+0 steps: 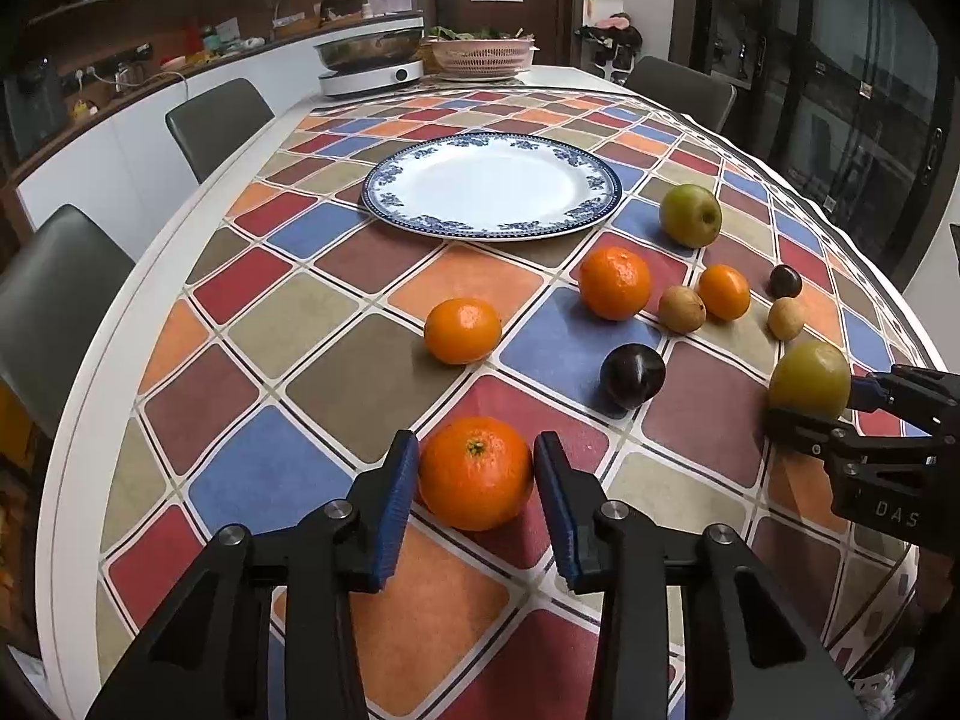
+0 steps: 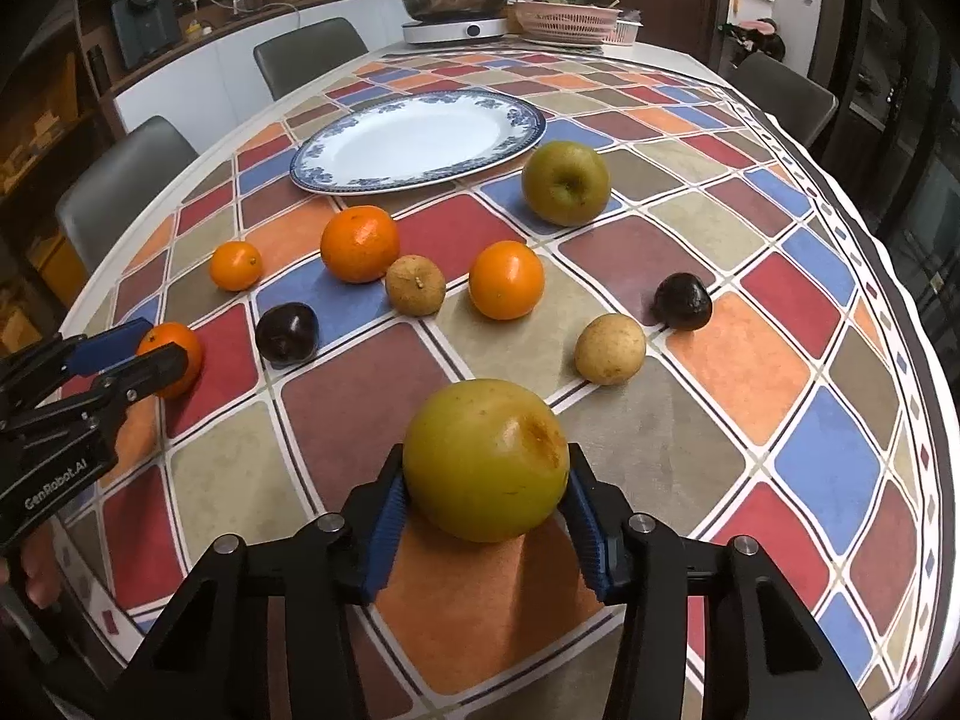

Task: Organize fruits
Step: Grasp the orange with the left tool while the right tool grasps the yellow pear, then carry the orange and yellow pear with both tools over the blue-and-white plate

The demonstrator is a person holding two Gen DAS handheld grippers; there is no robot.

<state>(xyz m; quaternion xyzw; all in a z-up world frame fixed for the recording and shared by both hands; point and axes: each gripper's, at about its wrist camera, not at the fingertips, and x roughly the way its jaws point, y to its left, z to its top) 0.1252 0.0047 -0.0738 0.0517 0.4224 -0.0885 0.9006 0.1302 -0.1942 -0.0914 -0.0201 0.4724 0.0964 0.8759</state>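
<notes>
While the blue-rimmed plate (image 1: 492,186) sits bare at upper centre of the checked tablecloth (image 1: 336,384), the right gripper (image 2: 486,495) has its pads pressed to both flanks of a green-yellow apple (image 2: 485,459) at lower centre, a firm, fairly heavy fruit with a bruise, best held across its widest part. The left gripper (image 1: 476,501) stands spread around a mandarin (image 1: 475,473) at lower centre, seemingly not yet squeezing; its soft, light skin wants gentle pressure. Its body reads "GenRobot.AI" at the right view's lower left.

Oranges (image 1: 476,473), green apples (image 2: 486,459), dark plums (image 1: 632,375) lie scattered before a bare plate (image 1: 384,195).
</notes>
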